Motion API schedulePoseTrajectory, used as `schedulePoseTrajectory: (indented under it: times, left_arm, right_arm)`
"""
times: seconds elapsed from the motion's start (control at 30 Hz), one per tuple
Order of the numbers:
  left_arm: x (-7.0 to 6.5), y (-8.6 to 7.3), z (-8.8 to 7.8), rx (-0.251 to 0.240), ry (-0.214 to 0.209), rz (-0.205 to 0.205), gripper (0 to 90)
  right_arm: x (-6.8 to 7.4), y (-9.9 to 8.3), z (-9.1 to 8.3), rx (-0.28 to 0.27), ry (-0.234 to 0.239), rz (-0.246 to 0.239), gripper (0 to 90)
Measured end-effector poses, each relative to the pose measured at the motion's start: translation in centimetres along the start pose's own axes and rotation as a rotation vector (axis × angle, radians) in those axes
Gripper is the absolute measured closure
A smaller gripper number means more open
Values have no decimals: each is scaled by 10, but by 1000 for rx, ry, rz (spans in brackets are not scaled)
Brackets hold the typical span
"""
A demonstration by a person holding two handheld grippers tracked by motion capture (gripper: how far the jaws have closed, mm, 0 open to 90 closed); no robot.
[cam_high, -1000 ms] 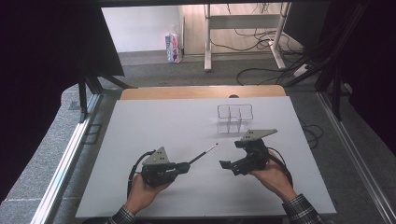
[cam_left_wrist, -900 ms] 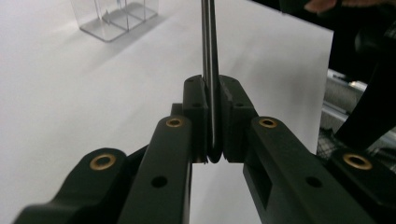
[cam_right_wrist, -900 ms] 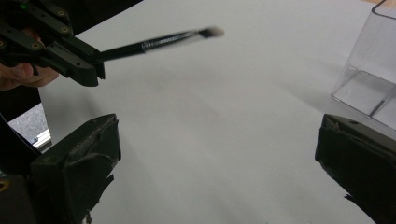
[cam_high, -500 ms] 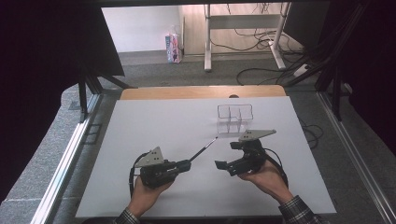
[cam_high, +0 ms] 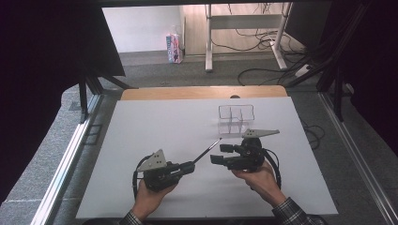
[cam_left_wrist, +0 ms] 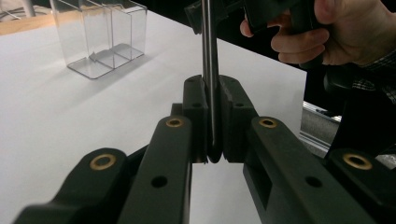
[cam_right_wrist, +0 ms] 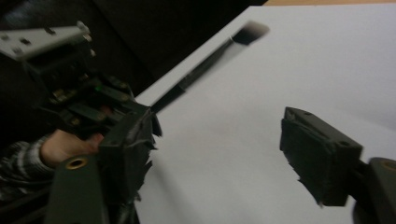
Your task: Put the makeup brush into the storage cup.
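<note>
A person's left gripper clamps a thin brush angled above the table, while the right gripper, jaws parted and just closing on nothing, faces it, likely to take it for the clear organizer.

The left hand-held gripper sits low at the person's left, held from below by the left hand, its jaws pointing up and to the right across the table. Its jaws are clamped tight together on a thin dark brush. The right hand-held gripper lies just to the right of it, gripped by the right hand, its jaws pointing left toward the other gripper. Its jaws have just been closing and stand apart with nothing between them. Both forearms come in from the bottom edge, checked sleeves showing at the wrists.
</note>
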State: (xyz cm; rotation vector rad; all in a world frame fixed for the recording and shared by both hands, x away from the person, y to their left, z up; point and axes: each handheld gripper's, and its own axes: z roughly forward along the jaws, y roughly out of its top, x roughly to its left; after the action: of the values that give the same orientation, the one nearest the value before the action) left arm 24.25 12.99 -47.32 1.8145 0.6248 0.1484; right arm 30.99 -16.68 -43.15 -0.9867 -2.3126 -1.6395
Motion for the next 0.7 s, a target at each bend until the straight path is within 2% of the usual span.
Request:
schedulePoseTrajectory:
  times: [0.3, 0.37, 0.43, 0.47, 0.5, 0.53, 0.57, 0.6, 0.63, 0.7]
  left_arm:
    - [-5, 0, 7, 14, -9, 29, 828]
    - [-7, -1, 9, 24, -12, 37, 827]
    - [-8, -1, 11, 38, -19, 44, 827]
    - [-8, -1, 12, 54, -20, 51, 826]
    - [-8, -2, 14, 72, -16, 58, 820]
    - [-8, -2, 16, 86, -20, 49, 816]
    - [-7, -2, 17, 101, -11, 43, 784]
    - [-7, -2, 17, 101, -11, 43, 712]
    - [-5, -2, 19, 126, 0, 30, 621]
    - [-4, -2, 19, 147, 30, 24, 482]
  right_arm:
    - [-4, 0, 4, -43, 131, 108, 514]
    - [-6, -1, 6, -40, 161, 125, 583]
    - [-7, -1, 6, -37, 187, 142, 721]
    - [-8, -2, 6, -40, 200, 148, 763]
    - [-10, -3, 6, -42, 232, 177, 814]
    - [-13, -3, 7, -41, 276, 210, 825]
    - [-14, -3, 7, -30, 270, 213, 828]
    - [-13, -4, 8, -17, 251, 204, 829]
    - [-13, -4, 8, -5, 234, 193, 829]
    - [-14, -3, 8, 10, 216, 186, 829]
